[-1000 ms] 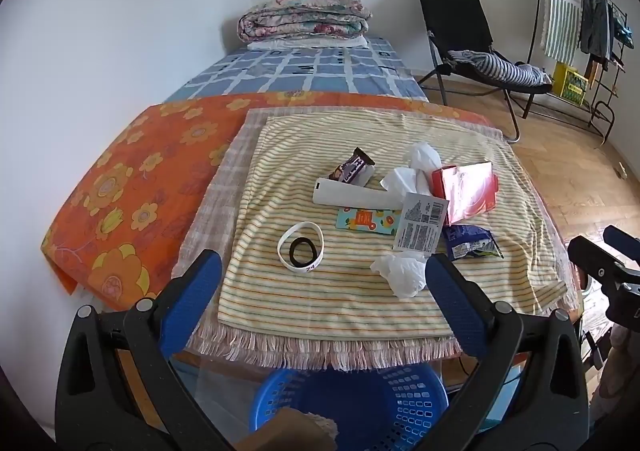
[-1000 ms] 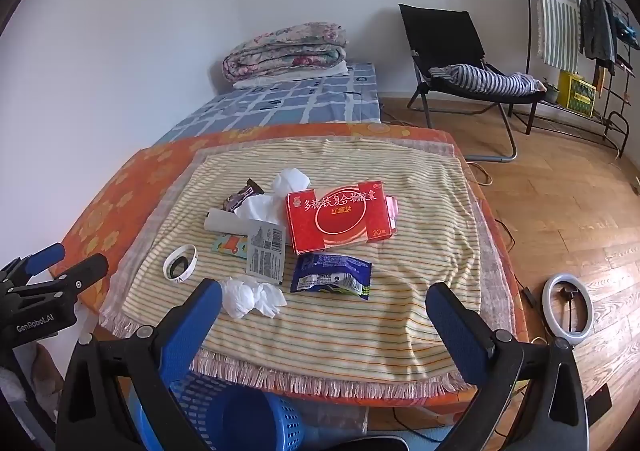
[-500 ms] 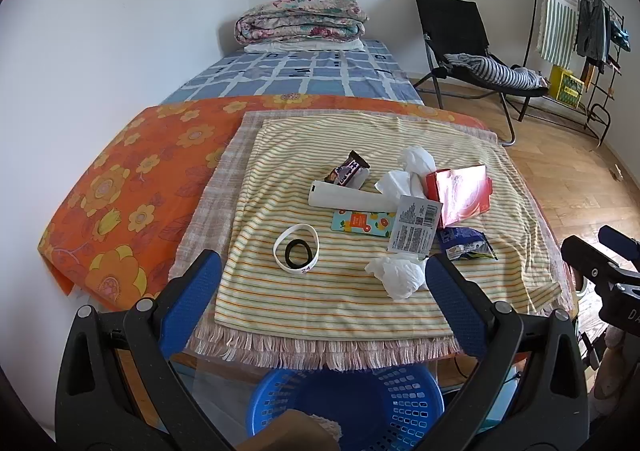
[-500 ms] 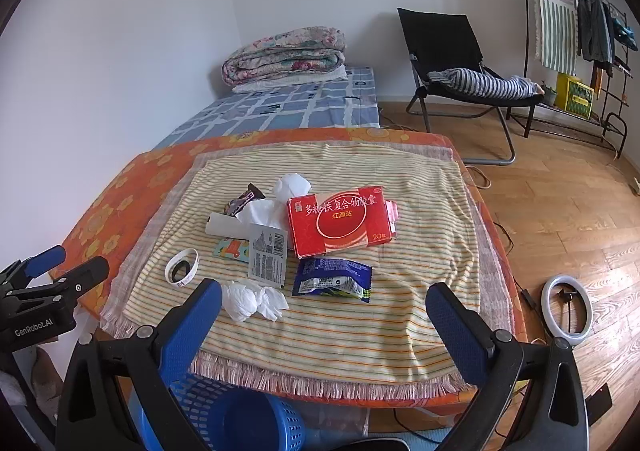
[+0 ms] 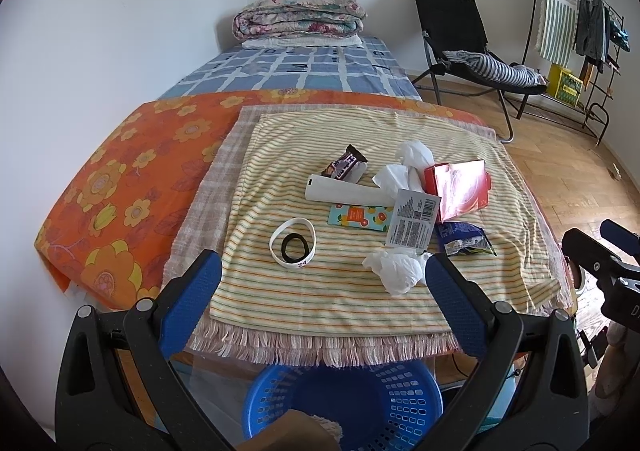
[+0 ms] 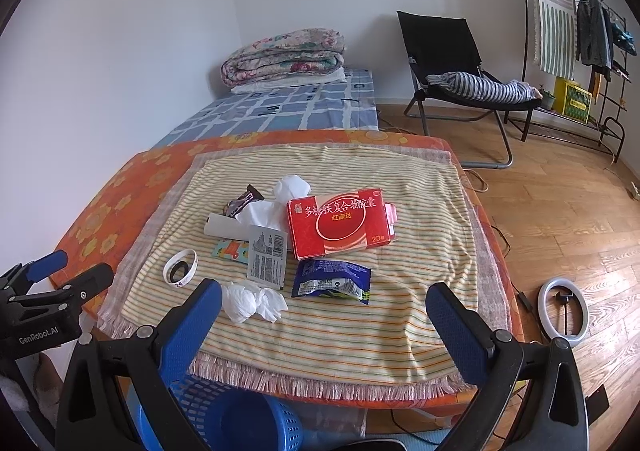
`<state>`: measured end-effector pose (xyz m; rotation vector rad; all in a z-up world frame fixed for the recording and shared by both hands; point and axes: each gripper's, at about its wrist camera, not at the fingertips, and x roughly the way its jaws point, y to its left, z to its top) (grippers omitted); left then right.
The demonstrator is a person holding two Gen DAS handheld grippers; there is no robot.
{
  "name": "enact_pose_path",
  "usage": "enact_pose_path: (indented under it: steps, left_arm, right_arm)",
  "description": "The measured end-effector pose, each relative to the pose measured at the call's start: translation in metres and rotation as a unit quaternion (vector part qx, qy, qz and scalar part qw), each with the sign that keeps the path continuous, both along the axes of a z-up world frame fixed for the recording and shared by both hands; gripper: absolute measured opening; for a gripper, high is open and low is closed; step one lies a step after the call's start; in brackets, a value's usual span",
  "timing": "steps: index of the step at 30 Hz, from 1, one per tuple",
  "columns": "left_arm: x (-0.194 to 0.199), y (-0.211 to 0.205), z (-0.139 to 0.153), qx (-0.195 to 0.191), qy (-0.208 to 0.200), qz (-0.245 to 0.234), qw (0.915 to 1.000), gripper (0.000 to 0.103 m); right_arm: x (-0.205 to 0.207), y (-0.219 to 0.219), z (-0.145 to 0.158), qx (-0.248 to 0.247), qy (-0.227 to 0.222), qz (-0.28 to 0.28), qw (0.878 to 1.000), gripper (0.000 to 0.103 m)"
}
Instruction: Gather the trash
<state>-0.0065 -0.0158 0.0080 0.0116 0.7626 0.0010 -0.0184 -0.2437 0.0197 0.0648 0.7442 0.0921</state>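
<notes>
Trash lies on a striped cloth (image 5: pixel 320 291): a crumpled white tissue (image 5: pixel 396 271) (image 6: pixel 250 301) near the front edge, a blue snack wrapper (image 6: pixel 332 281) (image 5: pixel 466 241), a red box (image 6: pixel 340 223) (image 5: pixel 460 189), a white tube (image 5: pixel 344 193), a dark candy wrapper (image 5: pixel 346 165), a printed card (image 6: pixel 267 261) and more tissues (image 6: pixel 290 187). A blue basket (image 5: pixel 344 403) (image 6: pixel 240 419) sits below the table's front edge. My left gripper (image 5: pixel 320 287) and right gripper (image 6: pixel 322 305) both hover open above the front edge, holding nothing.
A white wristband with a black hair tie (image 5: pixel 293 245) lies left of the trash. An orange flowered cloth (image 5: pixel 120 187) covers the table's left side. Behind stand a bed with folded quilts (image 5: pixel 300 15), a black chair (image 6: pixel 452 63) and a clothes rack (image 6: pixel 580 31). A ring light (image 6: pixel 562 309) lies on the floor.
Both grippers have drifted slightly toward the table, so the items look a little nearer. Nothing on the cloth moved, and both grippers stay open.
</notes>
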Motion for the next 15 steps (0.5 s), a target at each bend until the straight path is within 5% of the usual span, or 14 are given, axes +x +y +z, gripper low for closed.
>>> enact_pose_path:
  steps: [15]
  left_arm:
    - [0.004,0.004,-0.012,-0.006,0.010,0.003,0.9999,0.103]
  right_arm:
    - [0.001,-0.001,0.000,-0.001,0.001,-0.001,1.000,0.103]
